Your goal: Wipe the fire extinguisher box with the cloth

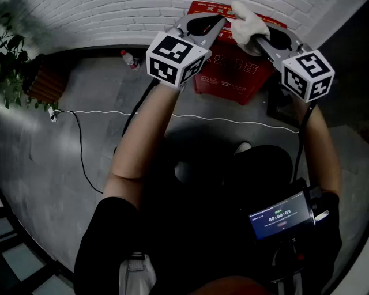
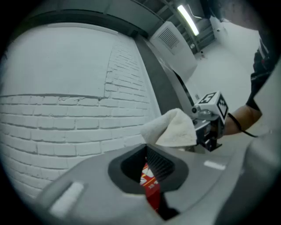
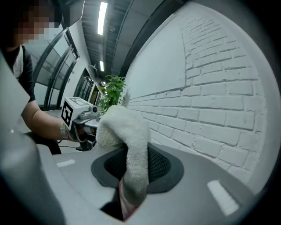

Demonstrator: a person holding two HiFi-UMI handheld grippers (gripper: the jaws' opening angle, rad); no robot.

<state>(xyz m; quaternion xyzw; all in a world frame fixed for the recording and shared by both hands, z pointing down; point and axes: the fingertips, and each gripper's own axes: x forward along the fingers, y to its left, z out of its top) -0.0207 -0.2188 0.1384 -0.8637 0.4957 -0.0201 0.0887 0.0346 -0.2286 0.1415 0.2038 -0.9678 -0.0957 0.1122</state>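
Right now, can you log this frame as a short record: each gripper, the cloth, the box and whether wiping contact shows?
left gripper: jaws together, nothing held, above the box
right gripper: shut on the cloth
cloth: white, bunched, at the box's top edge
fire extinguisher box: red, against the white brick wall
cloth-to-box contact: cannot tell
nearby: bottle, plant

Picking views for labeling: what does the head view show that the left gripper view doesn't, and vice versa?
Head view only: a bottle, a plant, a white cable and a lit screen. Left gripper view only: a ceiling light and a louvred wall unit. Both: the cloth clamped in the right tongs, the white brick wall, and the red fire extinguisher box, just a sliver in the gripper view.
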